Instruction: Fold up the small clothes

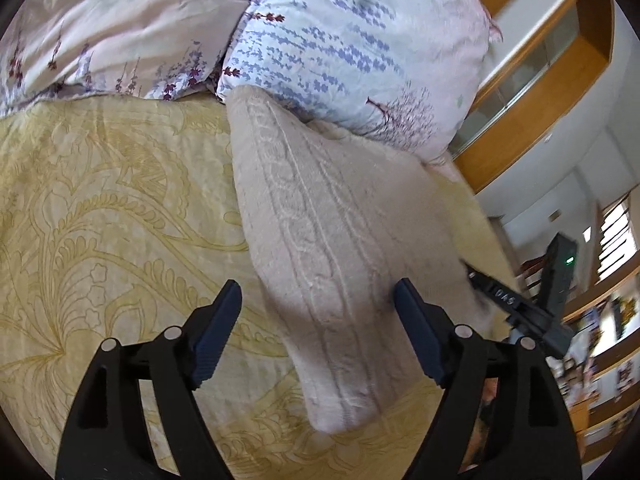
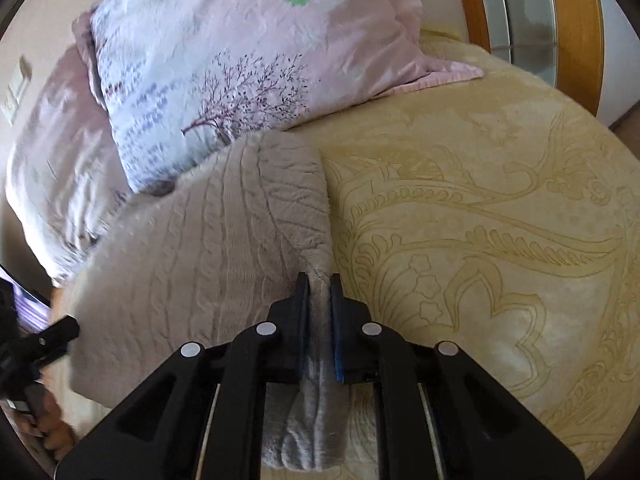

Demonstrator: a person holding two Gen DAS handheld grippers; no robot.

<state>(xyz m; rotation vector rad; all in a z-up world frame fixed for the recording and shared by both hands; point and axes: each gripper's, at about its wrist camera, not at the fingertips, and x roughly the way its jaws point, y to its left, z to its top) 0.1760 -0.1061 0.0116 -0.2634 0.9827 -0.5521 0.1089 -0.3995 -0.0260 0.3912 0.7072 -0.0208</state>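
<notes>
Left wrist: sweater [image 1: 320, 240] stretches lengthwise toward pillow [image 1: 360, 52]; left tongs [image 1: 318, 296] spread, right tongs [image 2: 319, 284] clamp it.

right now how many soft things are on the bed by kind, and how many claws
beige cable-knit garment: 1
floral pastel pillows: 2
yellow patterned bedspread: 1
black two-finger claws: 2
total: 6
</notes>
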